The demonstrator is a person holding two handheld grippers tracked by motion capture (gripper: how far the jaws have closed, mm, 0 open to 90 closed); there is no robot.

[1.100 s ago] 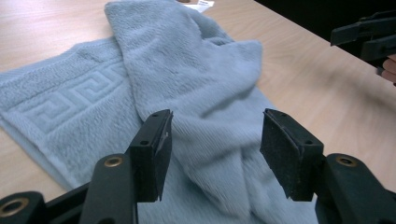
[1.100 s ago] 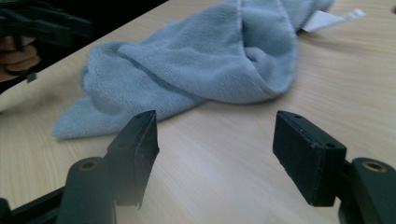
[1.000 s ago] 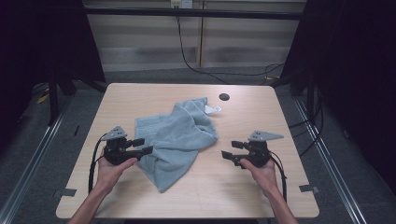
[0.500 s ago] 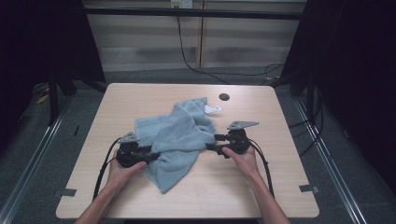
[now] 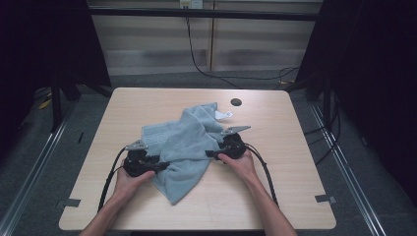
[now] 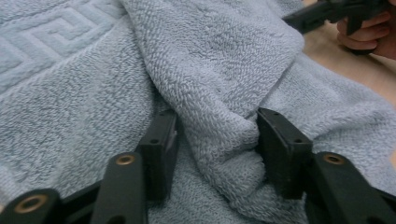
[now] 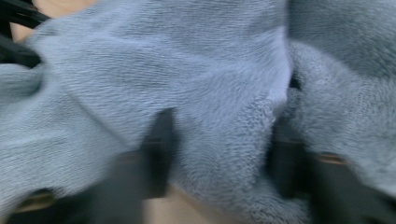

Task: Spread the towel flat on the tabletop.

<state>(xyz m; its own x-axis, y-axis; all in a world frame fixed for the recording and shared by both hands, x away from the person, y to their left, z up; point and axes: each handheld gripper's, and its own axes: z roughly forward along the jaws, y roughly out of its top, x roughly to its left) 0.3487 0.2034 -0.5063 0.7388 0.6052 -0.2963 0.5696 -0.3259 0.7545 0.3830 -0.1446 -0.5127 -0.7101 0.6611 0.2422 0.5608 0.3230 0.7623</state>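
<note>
Worktop: pale wood, bare along its near edge and both side edges, so you have room to draw outward.

Towel: blue-grey terry, crumpled at the worktop's middle, one corner trailing toward the near edge. Judged soft, light and limp; take it by a thick fold or hem.

Left tongs: your jaws have just been closing, a raised fold between them, pads touching its flanks.

Right tongs: likewise just closing round a fold; blurred, grip uncertain.

Small dark hole: near the far edge.
</note>
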